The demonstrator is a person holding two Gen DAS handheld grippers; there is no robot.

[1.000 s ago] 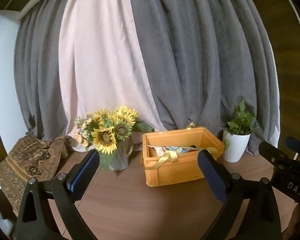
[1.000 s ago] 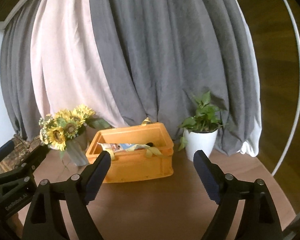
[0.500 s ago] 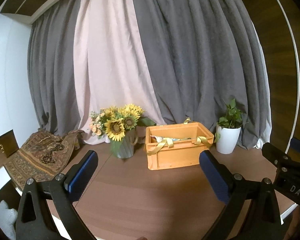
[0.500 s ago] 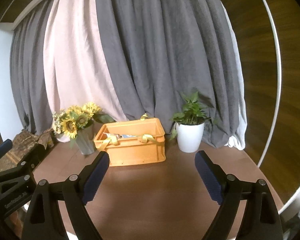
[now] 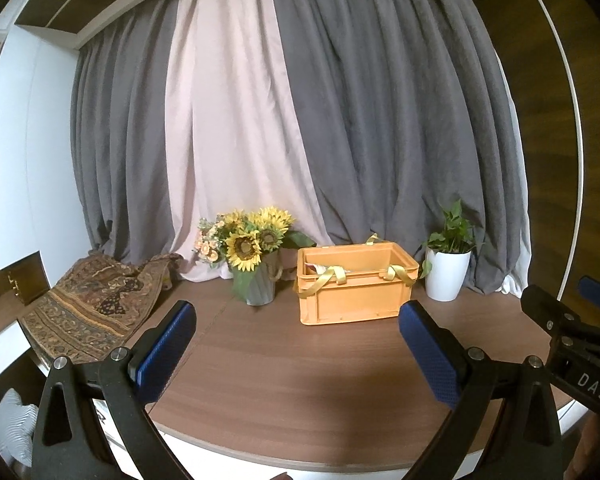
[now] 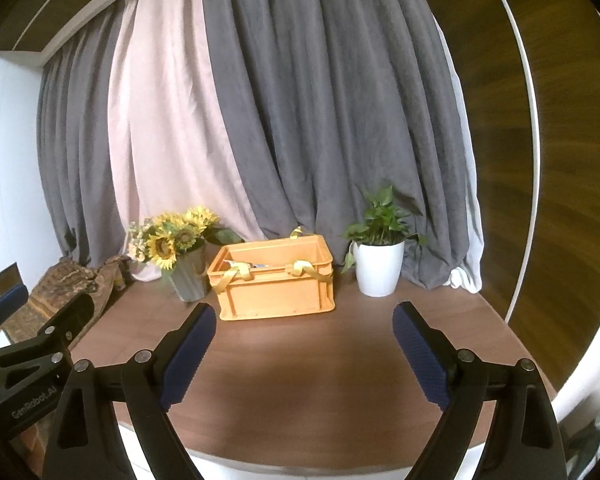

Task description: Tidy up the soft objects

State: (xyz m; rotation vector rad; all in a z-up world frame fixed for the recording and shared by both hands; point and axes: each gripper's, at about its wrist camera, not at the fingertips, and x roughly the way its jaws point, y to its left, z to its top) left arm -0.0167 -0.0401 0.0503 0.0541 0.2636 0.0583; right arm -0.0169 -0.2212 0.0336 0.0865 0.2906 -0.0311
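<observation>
My left hand-held gripper [image 5: 296, 344] is matte black plastic, its two triangular-cutout arms fastened with round silver screws and tipped with dark blue textured pads [image 5: 430, 356]. My right hand-held gripper [image 6: 300, 348] is built alike, with blue ribbed pads [image 6: 418, 354]. From each camera I see the other's black body, lettered "DAS" and "GenRobot.AI" in white.

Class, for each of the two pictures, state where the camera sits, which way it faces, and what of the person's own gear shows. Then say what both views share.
Left wrist: on the left tool, facing forward over the table at the orange crate; its open fingers show, the right tool at the right edge.
Right wrist: on the right tool, facing the same crate; open fingers, the left tool at the left edge.
Shared: crate, sunflowers, potted plant, curtains.
</observation>
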